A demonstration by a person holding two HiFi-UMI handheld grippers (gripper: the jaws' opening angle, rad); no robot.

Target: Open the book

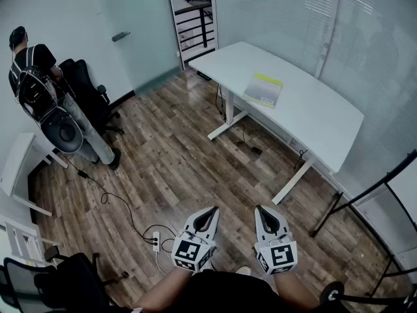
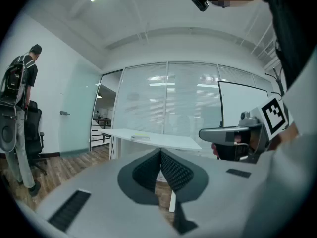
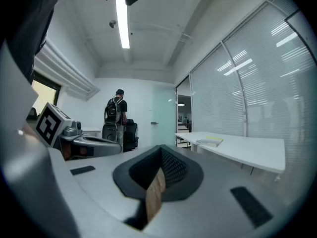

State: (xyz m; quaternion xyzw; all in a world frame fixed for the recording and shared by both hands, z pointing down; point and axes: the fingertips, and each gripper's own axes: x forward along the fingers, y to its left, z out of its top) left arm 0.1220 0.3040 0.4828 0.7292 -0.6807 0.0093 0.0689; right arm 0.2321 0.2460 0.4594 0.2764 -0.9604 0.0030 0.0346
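A closed book [image 1: 264, 90] with a yellow-green and grey cover lies flat on the white desk [image 1: 326, 119] across the room. It also shows as a thin slab in the left gripper view [image 2: 139, 137] and the right gripper view [image 3: 210, 141]. My left gripper [image 1: 210, 212] and right gripper [image 1: 263, 210] are held side by side close to my body, far short of the desk, pointing towards it. Both are shut with nothing between their jaws. In the left gripper view [image 2: 161, 151] and the right gripper view [image 3: 161, 148] the pads meet at the tips.
A person with a backpack [image 1: 39, 83] stands at the far left beside black office chairs [image 1: 88, 96]. A power strip and cable [image 1: 156, 240] lie on the wood floor just ahead of me. Glass walls with blinds back the desk. A black stand [image 1: 365, 194] is at right.
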